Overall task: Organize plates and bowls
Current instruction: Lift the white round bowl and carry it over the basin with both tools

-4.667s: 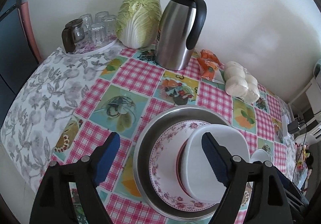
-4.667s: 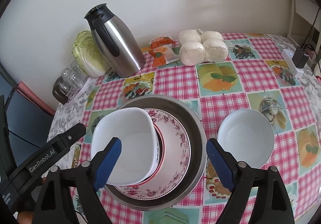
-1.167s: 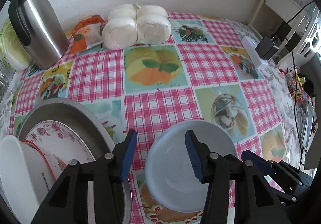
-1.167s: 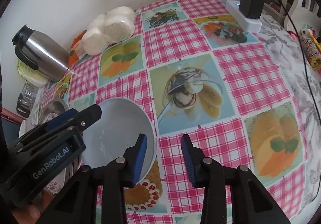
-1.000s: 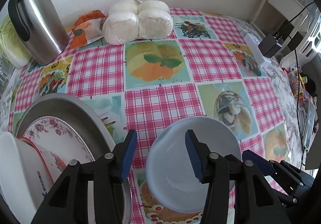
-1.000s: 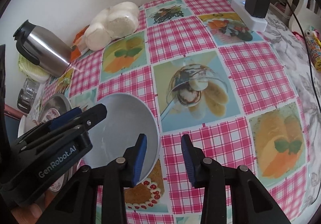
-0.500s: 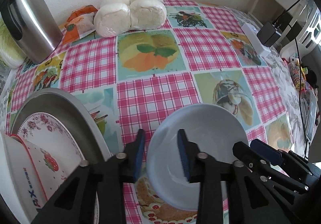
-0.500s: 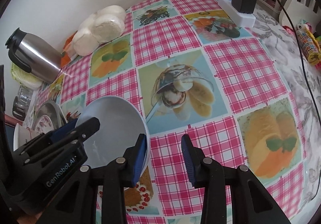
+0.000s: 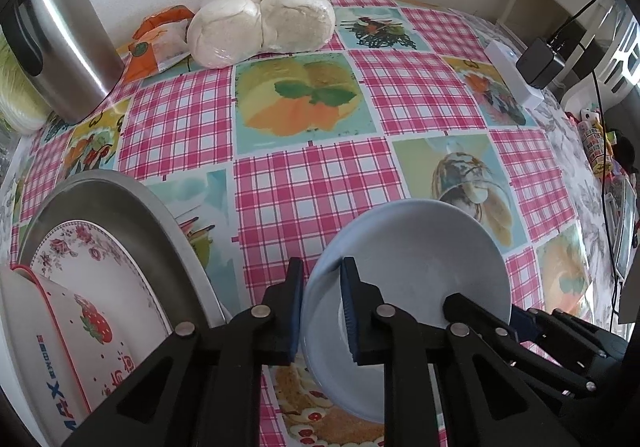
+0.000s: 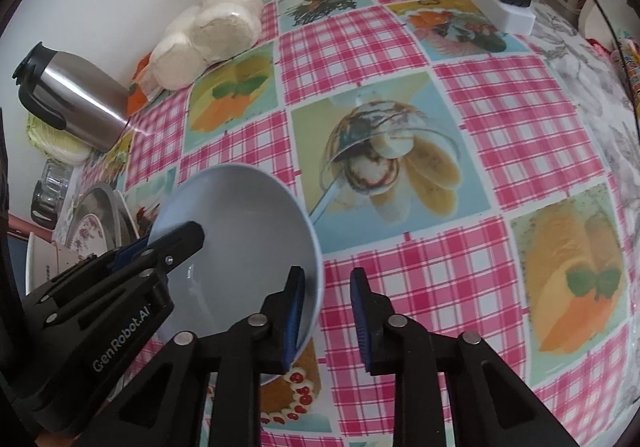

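The pale bowl [image 9: 412, 267] sits on the checked tabletop [image 9: 312, 183], just right of the steel basin [image 9: 132, 207] that holds a floral plate [image 9: 80, 251] and a white square bowl [image 9: 44, 331]; the left gripper [image 9: 320, 307] straddles the bowl's left rim, its fingers closing, nearly together, with the rim between them; the right gripper [image 10: 326, 317] straddles the opposite rim, fingers closing, one inside the bowl, the outer one apart from it; a flask [image 9: 60, 47] stands behind.
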